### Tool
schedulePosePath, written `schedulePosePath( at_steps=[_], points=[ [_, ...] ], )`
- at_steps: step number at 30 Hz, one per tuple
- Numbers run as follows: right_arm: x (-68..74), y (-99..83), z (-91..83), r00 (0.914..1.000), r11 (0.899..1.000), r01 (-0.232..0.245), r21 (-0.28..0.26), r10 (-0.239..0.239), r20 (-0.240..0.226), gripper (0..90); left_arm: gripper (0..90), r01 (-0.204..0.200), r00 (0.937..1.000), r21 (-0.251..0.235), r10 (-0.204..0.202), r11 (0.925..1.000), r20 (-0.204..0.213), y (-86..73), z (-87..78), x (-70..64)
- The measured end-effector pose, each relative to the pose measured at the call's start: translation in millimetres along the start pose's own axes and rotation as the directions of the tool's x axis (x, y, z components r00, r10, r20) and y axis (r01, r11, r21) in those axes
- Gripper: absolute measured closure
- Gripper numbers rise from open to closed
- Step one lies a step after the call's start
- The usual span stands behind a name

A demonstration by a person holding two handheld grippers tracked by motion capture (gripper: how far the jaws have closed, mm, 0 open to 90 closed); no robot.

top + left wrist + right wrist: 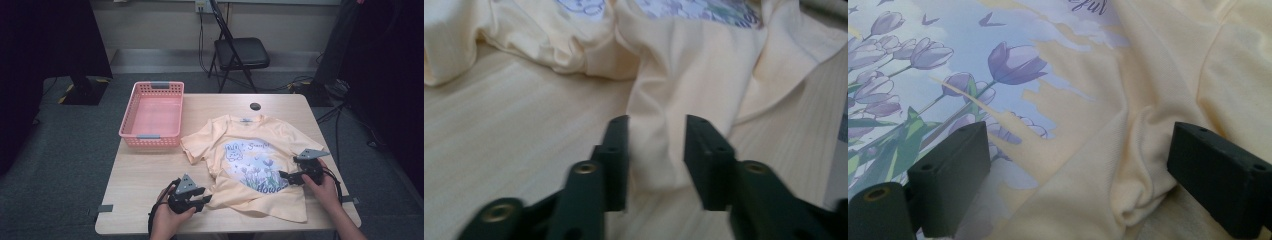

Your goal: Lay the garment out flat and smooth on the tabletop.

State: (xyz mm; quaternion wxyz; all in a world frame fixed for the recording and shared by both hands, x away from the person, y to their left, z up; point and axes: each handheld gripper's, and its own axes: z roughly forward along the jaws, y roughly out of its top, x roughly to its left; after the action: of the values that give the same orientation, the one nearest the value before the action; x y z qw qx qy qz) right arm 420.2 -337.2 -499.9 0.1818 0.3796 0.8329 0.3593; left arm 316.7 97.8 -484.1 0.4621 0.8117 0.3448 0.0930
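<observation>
A pale yellow T-shirt (250,160) with a blue and purple flower print lies face up on the wooden table (145,185), slightly rumpled. My left gripper (205,200) is at the shirt's lower left hem. In the left gripper view its jaws (656,127) stand open on either side of a corner of the T-shirt (684,75), with fabric in the gap. My right gripper (285,176) rests over the shirt's right side near the print. In the right gripper view it (1078,150) is wide open above a fold of the T-shirt (1148,100) beside the tulip print (1013,62).
An empty pink plastic basket (152,117) stands at the table's back left. A black folding chair (240,52) is behind the table, with cables on the floor. A dark round grommet (255,106) sits near the table's far edge.
</observation>
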Motion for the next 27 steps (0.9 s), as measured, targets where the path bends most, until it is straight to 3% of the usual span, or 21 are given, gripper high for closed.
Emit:
schedulePosePath(
  at_steps=[3, 8, 11, 14, 18, 27],
  points=[
    [0.0, 0.0, 0.0, 1.0000, 1.000, 0.000, 0.000, 0.000, 0.000, 9.1, 42.8, 0.000, 0.9996, -0.027, -0.001, 0.9996, -0.027, 7.1, 3.5, 4.6],
    [-0.1, 0.1, 0.1, 1.0000, 1.000, 0.000, 0.000, 0.000, -0.001, 9.0, 43.2, 0.033, 0.9991, -0.042, -0.034, 0.9985, -0.027, 19.5, 19.1, 15.0],
    [-0.1, 0.0, 0.0, 1.0000, 1.000, 0.000, 0.000, 0.000, -0.001, 9.0, 50.2, 0.058, 0.9983, -0.042, -0.058, 0.9974, 0.010, 22.6, 27.9, 16.7],
    [-0.1, 0.1, 0.1, 1.0000, 1.000, -0.001, 0.000, 0.001, -0.001, 9.0, 60.9, 0.038, 0.9987, -0.021, -0.038, 0.9990, 0.034, 26.2, 33.7, 14.9],
    [0.0, 0.0, 0.0, 1.0000, 1.000, 0.000, 0.000, 0.000, -0.001, 9.0, 83.5, 0.018, 0.9983, 0.017, -0.019, 0.9997, 0.055, 28.4, 35.9, 13.1],
    [-0.1, 0.1, 0.1, 1.0000, 1.000, 0.000, 0.000, 0.000, -0.001, 9.0, 89.2, -0.003, 0.9992, 0.063, 0.000, 0.9980, 0.040, 21.2, 20.6, 5.0]
  ],
)
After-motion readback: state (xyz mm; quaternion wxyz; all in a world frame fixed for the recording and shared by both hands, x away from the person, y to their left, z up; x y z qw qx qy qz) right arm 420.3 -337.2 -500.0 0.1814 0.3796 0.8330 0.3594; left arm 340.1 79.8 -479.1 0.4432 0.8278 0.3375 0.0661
